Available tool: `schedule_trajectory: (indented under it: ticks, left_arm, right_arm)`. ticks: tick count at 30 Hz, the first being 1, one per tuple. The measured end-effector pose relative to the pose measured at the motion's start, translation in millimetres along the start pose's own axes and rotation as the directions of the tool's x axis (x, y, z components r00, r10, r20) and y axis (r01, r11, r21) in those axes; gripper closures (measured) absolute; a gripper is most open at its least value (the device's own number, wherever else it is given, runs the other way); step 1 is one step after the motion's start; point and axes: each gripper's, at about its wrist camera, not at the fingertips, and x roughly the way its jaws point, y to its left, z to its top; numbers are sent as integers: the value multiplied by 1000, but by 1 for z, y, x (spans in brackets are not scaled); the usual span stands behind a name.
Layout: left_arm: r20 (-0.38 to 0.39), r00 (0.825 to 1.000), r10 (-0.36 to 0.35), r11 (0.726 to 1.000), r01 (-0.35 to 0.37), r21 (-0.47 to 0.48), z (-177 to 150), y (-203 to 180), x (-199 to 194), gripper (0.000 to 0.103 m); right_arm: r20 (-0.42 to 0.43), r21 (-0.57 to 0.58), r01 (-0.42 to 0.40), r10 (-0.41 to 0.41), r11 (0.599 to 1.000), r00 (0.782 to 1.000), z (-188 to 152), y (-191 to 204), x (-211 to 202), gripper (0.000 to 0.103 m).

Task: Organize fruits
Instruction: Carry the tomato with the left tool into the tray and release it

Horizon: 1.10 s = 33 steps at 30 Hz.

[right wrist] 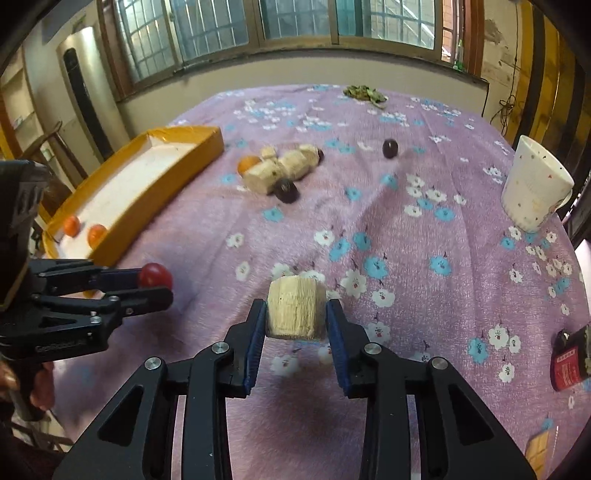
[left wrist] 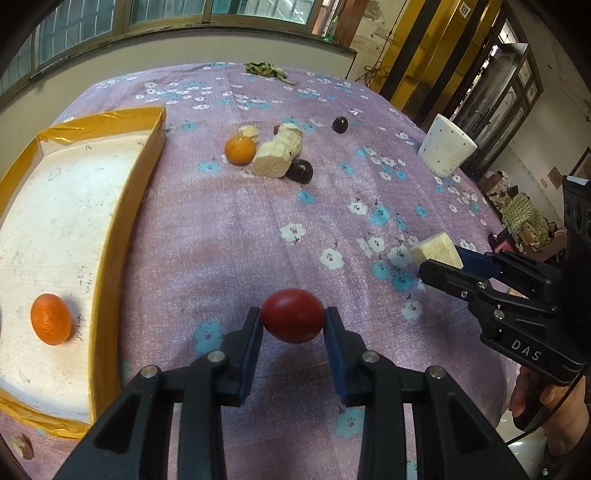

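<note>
Both jaws hold food: left gripper [left wrist: 293, 321] a red tomato [left wrist: 293, 315], right gripper [right wrist: 295, 319] a banana piece [right wrist: 296, 308]; I should lower each gently into the yellow tray [left wrist: 122, 229]

A: Background? 
B: Barred windows [right wrist: 280, 22] run above a pale sill wall behind the tabletop's far edge; daylight comes in. 
A: Sides? 
B: Yellow panels [left wrist: 424, 48] and a dark wooden cabinet [left wrist: 506, 107] past the right edge. Tall white unit [right wrist: 83, 85] in the left corner.
</note>
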Motion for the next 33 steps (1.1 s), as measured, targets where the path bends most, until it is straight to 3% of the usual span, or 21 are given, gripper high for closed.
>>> schedule_trajectory:
  ticks: [14,33]
  left_arm:
    - [83,996,23,999,-20,-36,12,30,-37,67]
    - [123,983,137,973,-110,-205,9,129,-76,67]
  right_arm:
    - [-4,-32,-62,62,998,998,24,39,12,71]
    - [-67,-145,-211,203,967,977,80,128,60,72]
